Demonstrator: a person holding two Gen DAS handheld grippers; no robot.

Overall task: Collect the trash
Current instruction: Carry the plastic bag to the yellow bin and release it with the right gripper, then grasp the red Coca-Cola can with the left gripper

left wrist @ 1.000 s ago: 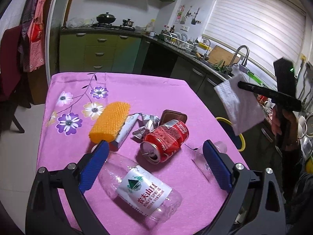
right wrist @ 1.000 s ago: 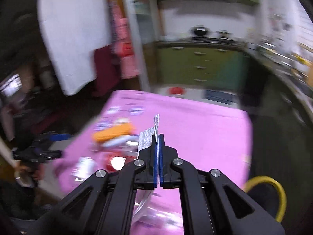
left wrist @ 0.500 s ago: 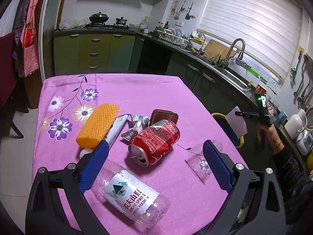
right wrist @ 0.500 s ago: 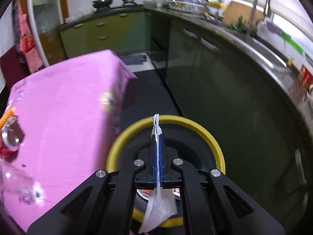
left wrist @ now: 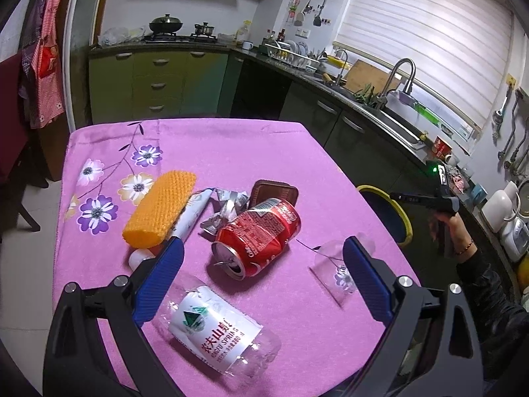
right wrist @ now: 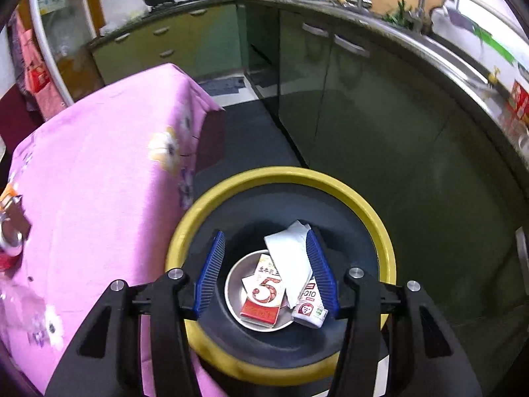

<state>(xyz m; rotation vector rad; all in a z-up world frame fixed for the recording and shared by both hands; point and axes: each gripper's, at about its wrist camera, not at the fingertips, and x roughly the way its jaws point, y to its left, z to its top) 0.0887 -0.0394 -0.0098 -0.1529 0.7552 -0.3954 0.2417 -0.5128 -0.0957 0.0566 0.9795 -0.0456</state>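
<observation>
jaws on my right gripper are opening over the yellow-rimmed bin, and the white tissue they were pinching a moment ago is dropping free: it is leaning against the right pad, no longer clamped, with its lower end hanging down over the red carton and the small white box already lying in the bin. a second back this gripper was carrying the tissue above the counter; now it is pointing down into the bin beside the counter's edge. i am reading that as one piece of trash delivered.

my left gripper is hovering with its jaws wide apart and gripping nothing, low over the pink cloth, with the clear water bottle lying just under it and the dented red can beyond. the orange sponge, crumpled foil wrappers, brown lid and a clear plastic scrap are waiting too, so most of the collecting is still ahead.
</observation>
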